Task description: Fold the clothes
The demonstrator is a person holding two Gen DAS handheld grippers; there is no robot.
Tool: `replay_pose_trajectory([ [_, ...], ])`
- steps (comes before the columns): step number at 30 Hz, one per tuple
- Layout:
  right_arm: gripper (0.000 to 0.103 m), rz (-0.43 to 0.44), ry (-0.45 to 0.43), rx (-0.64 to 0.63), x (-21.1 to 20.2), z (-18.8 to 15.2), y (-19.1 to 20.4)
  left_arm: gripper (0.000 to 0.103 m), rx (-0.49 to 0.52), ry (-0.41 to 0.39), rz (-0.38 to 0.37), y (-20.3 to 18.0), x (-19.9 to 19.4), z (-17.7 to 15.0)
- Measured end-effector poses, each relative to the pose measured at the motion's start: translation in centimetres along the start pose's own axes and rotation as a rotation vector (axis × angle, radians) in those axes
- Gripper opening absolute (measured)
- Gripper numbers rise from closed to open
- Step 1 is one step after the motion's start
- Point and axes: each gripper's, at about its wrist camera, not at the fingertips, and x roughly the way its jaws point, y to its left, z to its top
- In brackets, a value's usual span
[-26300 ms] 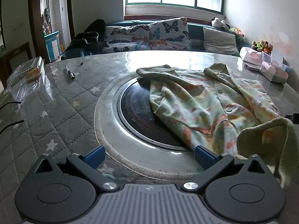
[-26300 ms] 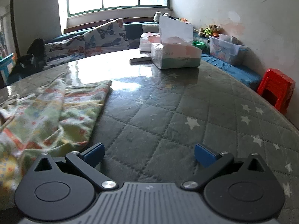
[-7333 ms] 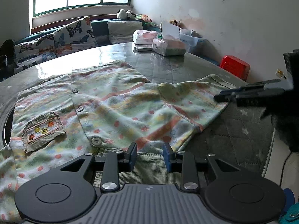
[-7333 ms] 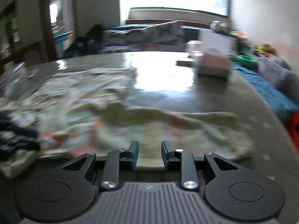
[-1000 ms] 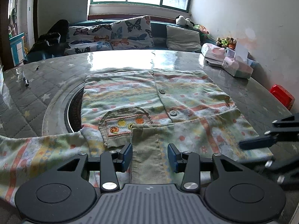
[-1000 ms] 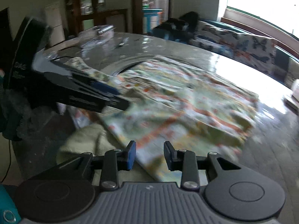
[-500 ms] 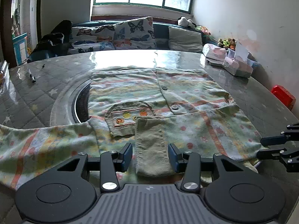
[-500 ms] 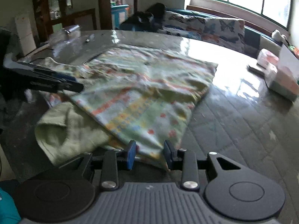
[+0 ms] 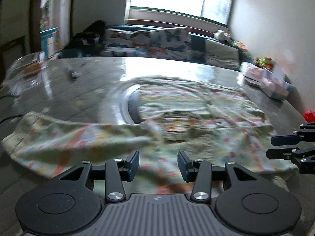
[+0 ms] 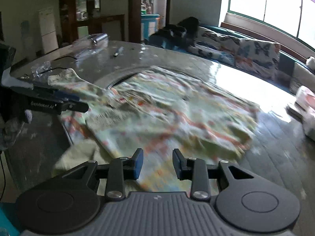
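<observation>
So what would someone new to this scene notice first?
A pastel patterned button-up shirt lies spread across the middle of the round quilted table, one sleeve stretched out to the left. The left gripper, opening with nothing pinched, hovers over the shirt's near edge; the right gripper hovers likewise.

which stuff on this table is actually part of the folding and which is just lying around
Part of the job:
- patterned shirt, spread on the table
- its sleeve, stretched out to one side
- left gripper, jaws opening, nothing pinched
- right gripper, jaws apart over the shirt

Just lying about:
- marker pen
- tissue box
- clear plastic container
- butterfly cushions
</observation>
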Motion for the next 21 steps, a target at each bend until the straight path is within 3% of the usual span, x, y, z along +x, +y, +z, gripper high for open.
replay_pose_trajectory([
  [7, 0.033, 0.05, 0.044, -0.016, 3.9, 1.0, 1.6, 0.049, -0.129, -0.027, 0.132, 5.5, -1.2, -0.3],
  [17, 0.038, 0.049, 0.057, -0.018, 4.1, 1.1, 1.8, 0.048, -0.299, -0.087, 0.391, 12.9, -2.2, -0.1],
  [21, 0.038, 0.048, 0.057, -0.02, 4.1, 1.1, 1.9, 0.047, -0.353, -0.088, 0.458, 15.1, -1.8, 0.0],
])
